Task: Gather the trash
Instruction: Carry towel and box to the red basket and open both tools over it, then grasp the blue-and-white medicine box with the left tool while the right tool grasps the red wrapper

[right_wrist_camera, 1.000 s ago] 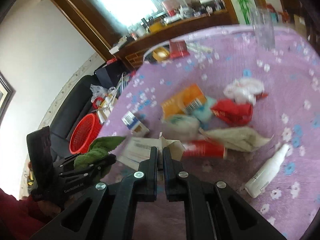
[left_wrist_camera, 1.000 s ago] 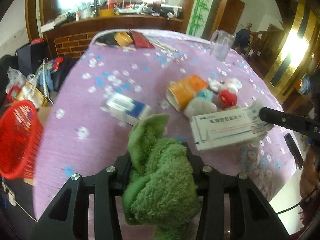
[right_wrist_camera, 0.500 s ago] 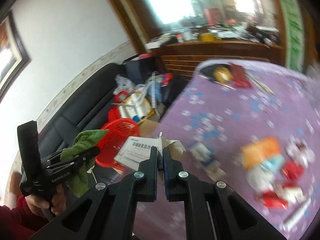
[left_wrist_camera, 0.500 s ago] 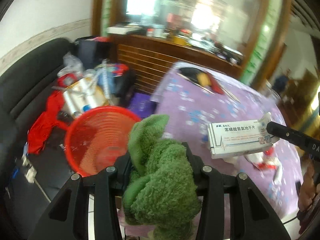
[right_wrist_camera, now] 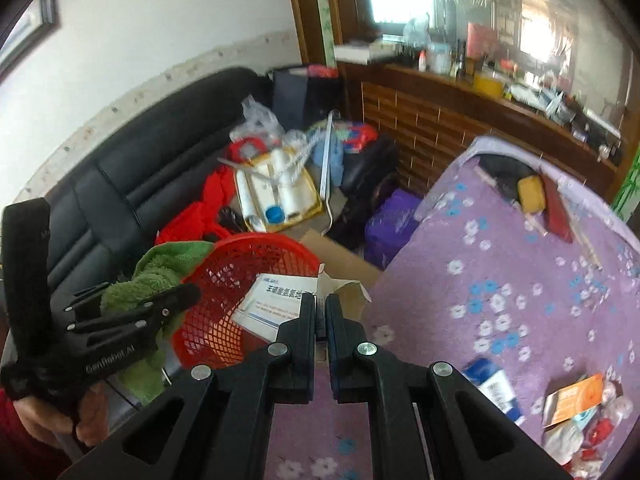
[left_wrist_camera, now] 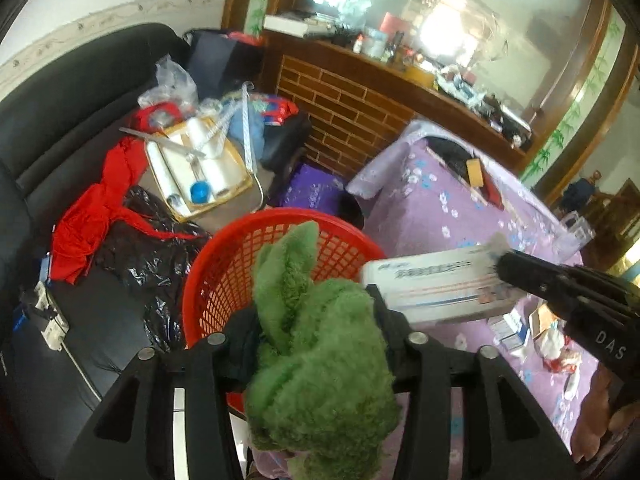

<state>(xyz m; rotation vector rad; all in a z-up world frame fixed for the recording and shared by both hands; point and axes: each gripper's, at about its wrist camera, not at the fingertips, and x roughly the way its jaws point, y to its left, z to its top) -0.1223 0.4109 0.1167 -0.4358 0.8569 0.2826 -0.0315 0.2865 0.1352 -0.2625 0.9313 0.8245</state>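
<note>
Over the red basket [left_wrist_camera: 280,264], the left gripper [left_wrist_camera: 316,332], jaws just easing apart around the green cloth [left_wrist_camera: 320,360], and the right gripper [right_wrist_camera: 318,312], clamped on the white box [right_wrist_camera: 276,300], should release only once centred above its rim

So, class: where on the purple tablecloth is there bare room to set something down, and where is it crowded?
Bare: the wide stretch of tablecloth between the red basket side and the sponge at the far end. Crowded: the near corner's orange packet and wrappers, and the sofa beyond the basket.
</note>
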